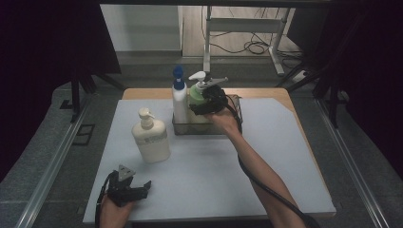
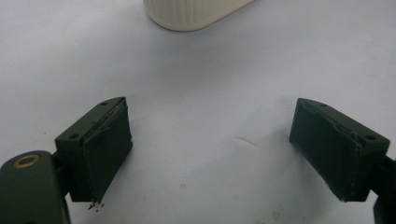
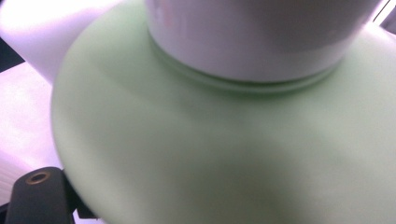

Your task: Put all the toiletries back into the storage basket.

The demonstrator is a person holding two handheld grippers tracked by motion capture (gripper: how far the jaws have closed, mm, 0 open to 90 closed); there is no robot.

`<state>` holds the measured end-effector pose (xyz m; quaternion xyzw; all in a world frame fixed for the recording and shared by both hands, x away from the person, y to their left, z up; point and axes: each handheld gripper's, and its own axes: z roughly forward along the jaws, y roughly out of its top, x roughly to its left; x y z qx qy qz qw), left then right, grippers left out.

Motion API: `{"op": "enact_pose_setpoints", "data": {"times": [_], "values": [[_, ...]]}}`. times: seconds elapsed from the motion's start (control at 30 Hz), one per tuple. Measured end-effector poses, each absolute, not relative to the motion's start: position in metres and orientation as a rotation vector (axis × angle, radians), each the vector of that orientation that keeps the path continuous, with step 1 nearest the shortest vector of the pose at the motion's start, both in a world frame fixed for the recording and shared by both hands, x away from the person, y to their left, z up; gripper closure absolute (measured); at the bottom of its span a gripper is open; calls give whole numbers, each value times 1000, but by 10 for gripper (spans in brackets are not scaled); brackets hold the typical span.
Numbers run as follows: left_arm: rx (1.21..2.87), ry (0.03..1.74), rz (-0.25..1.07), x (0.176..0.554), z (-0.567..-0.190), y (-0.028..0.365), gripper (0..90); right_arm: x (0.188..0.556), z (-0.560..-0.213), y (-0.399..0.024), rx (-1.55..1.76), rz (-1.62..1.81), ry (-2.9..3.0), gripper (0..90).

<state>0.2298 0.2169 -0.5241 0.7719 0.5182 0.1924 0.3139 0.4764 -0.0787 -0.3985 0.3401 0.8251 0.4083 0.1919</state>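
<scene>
Left gripper rests at near desk edge, jaws wide open, empty. Right gripper is at green bottle's shoulder, bottle upright in tray; jaws near widest, grip itself hidden. Right hand is nearer.

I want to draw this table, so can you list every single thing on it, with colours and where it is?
Green pump bottle: 1, pale green with white pump, in the bin, right tongs around it.
Blue-capped bottle: 1, white, in the bin's left end.
Cream pump bottle: 1, cream, on the mat left of the bin.
Bin: 1, clear, far middle of the mat.
Mat: 1, pale blue-grey, covers the table.
Right tongs: black, at the green bottle.
Left tongs: black, open, near edge.
</scene>
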Motion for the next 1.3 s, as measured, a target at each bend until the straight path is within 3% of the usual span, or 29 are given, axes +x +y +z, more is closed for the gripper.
{"op": "enact_pose_setpoints", "data": {"times": [1.3], "values": [[2036, 1368, 507, 230, -524, 217, 124, 481, -414, -77, 993, 1136, 2360, 123]]}}
